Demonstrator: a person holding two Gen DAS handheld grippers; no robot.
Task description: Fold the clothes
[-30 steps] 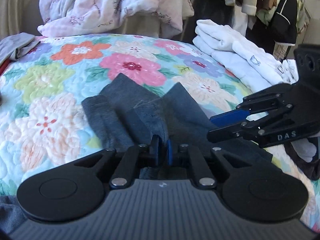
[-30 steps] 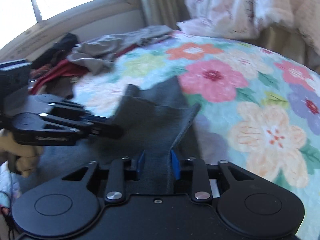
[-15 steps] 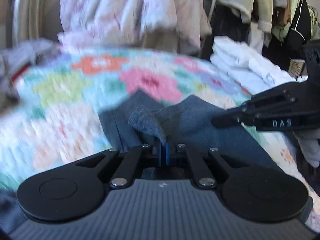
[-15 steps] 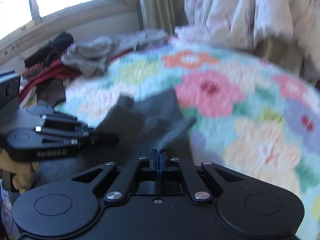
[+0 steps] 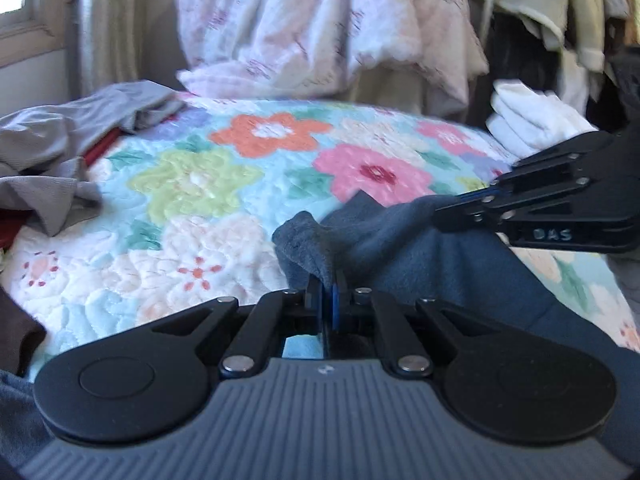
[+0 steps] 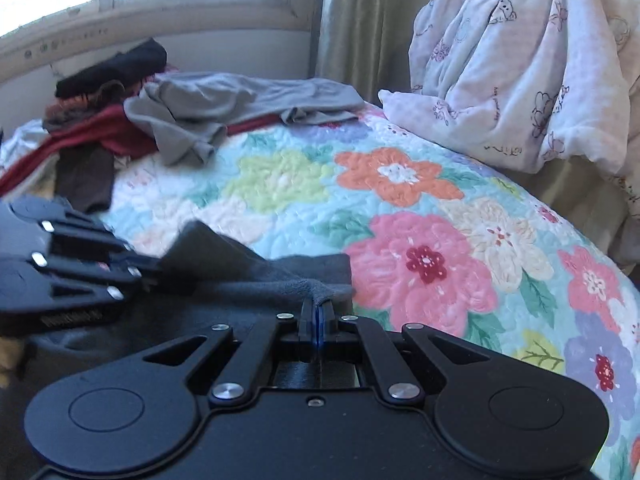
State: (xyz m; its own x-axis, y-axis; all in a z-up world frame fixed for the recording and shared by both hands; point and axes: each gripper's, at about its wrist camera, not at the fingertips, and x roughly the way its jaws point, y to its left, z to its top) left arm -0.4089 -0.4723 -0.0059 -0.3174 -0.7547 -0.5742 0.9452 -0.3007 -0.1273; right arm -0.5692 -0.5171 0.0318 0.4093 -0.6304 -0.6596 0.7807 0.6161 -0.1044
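Observation:
A dark blue-grey garment (image 5: 400,240) lies on the floral quilt (image 5: 192,184); it also shows in the right wrist view (image 6: 248,276). My left gripper (image 5: 326,292) is shut on a bunched corner of it, lifted off the quilt. My right gripper (image 6: 318,312) is shut on another edge of it, held up. Each gripper shows in the other's view: the right one (image 5: 452,210) at the right, the left one (image 6: 150,270) at the left, both pinching the cloth.
A heap of unfolded clothes, grey (image 6: 224,108), red and black, lies at the bed's far left under the window. Folded white clothes (image 5: 532,124) are stacked at the right. A pink-white blanket (image 6: 516,64) hangs at the back.
Both grippers have closed on the dark garment and lifted its edges off the quilt. Both views have tilted up, showing more of the room.

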